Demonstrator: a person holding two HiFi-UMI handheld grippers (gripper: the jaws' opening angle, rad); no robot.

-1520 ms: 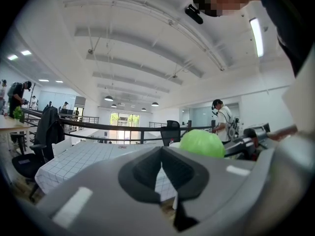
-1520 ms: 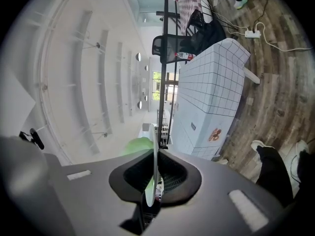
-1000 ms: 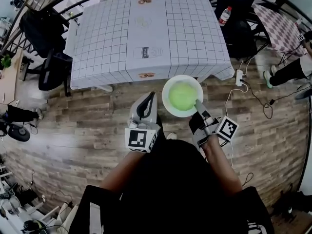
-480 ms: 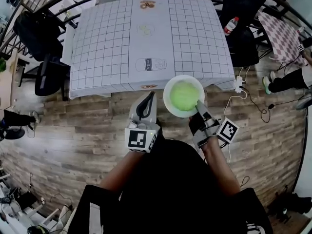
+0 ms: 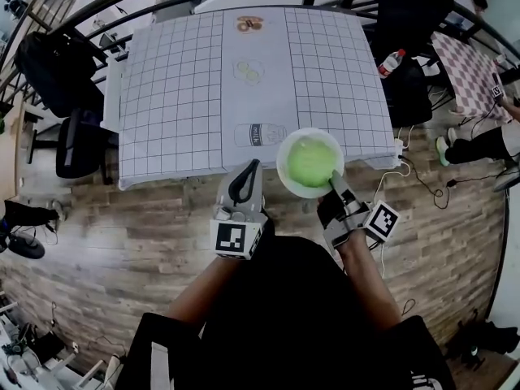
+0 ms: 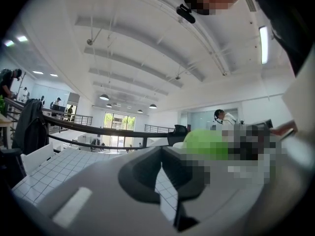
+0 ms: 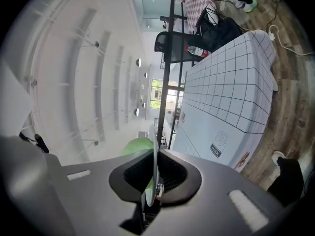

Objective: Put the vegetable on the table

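A white plate (image 5: pixel 286 169) carries a round light-green vegetable (image 5: pixel 312 160) and hangs over the near edge of the table (image 5: pixel 179 96), which has a white checked cloth. My right gripper (image 5: pixel 332 180) is shut on the plate's near rim. In the right gripper view the rim (image 7: pixel 154 166) stands edge-on between the jaws of the right gripper (image 7: pixel 155 154), with the vegetable (image 7: pixel 137 145) behind it. My left gripper (image 5: pixel 252 166) is shut on nothing, just left of the plate, its tips at the table edge. From the left gripper (image 6: pixel 165 154) the vegetable (image 6: pixel 209 141) shows to the right.
Black chairs stand left of the table (image 5: pixel 69 71) and at its far right corner (image 5: pixel 410 15), where a bottle (image 5: pixel 392 62) sits. A power strip with cables (image 5: pixel 402 149) lies on the wood floor. Another checked table (image 5: pixel 467 55) and a person's legs (image 5: pixel 479 140) are at right.
The table has drawn nearer in the head view. The plate, earlier over the floor in front of the table, now overlaps its near edge. Both grippers keep their grip state.
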